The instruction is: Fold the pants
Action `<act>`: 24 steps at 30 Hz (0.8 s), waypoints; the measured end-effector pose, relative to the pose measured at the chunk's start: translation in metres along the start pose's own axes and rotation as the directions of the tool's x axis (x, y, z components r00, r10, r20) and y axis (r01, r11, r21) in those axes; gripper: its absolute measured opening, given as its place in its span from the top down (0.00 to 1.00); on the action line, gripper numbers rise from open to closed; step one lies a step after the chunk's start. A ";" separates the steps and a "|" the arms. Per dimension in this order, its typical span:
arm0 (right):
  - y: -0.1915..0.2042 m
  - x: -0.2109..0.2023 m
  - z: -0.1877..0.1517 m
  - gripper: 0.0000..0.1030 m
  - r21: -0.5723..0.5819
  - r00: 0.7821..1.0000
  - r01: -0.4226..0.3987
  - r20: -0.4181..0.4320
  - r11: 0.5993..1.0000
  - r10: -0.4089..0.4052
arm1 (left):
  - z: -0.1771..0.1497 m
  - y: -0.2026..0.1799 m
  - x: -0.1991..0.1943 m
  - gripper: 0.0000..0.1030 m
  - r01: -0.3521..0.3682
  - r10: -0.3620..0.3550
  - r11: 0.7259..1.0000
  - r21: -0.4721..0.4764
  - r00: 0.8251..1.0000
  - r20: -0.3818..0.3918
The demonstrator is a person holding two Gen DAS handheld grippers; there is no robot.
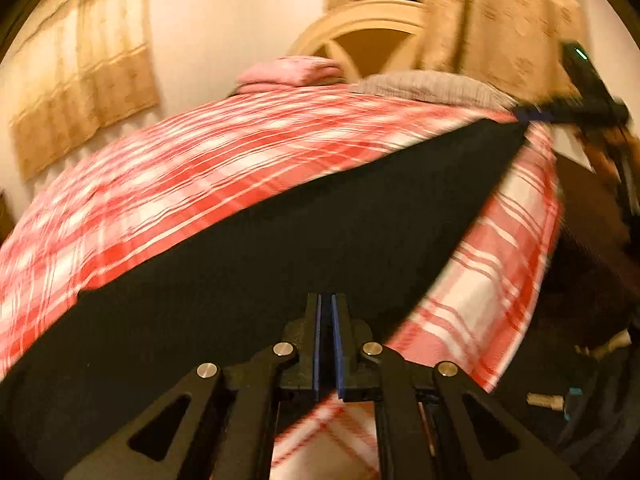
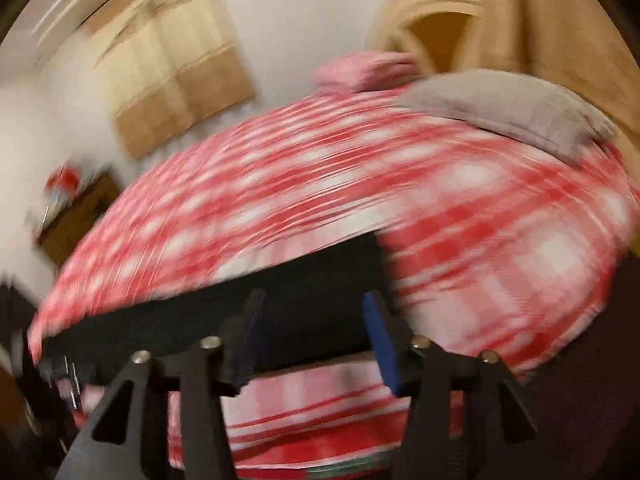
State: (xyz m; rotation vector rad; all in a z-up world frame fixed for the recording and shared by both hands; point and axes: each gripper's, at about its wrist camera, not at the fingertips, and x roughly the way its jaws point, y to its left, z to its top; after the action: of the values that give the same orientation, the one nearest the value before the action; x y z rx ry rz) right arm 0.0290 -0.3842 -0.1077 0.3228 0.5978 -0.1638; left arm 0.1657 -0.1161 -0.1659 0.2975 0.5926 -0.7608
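The pants [image 1: 280, 216], soft, light and limp, stretch over the bed [image 1: 200, 152] ahead of the left gripper [image 1: 328, 308], clamped on their near edge, while the right gripper [image 2: 316, 336] is spread open at their far end, best pinched at corners.

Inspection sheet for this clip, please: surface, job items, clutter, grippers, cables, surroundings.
Surface: bed with red-and-white plaid cover.
Job's things: black pants stretched across the cover.
Clutter: folded pink cloth and grey cloth at the far end of the bed.
Grippers: left gripper shut on the pants; right gripper fingers apart with the pants edge between them; the image is blurred.
Cables: nothing seen.
Surroundings: beige patterned curtains, pale wall, arched wooden headboard.
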 end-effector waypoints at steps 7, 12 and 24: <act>0.050 0.066 -0.018 0.39 -0.102 0.985 -0.059 -0.166 0.993 0.042 | -0.020 0.040 0.010 0.90 -0.056 0.049 0.988 -0.142 0.997 -0.058; 0.065 0.071 -0.030 0.37 -0.215 0.990 0.021 -0.135 0.976 -0.051 | -0.021 0.071 -0.026 0.32 -0.181 0.187 0.970 -0.163 0.982 0.021; 0.076 0.072 -0.035 0.26 -0.239 0.992 0.040 -0.108 0.970 -0.067 | -0.059 0.237 -0.064 0.21 -0.537 0.518 0.781 -0.319 0.842 -0.149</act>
State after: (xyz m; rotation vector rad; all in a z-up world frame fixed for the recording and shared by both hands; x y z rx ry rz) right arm 0.0880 -0.3052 -0.1576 0.0848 0.7335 -0.1246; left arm 0.2763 0.1102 -0.1645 0.1392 0.6437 -0.0918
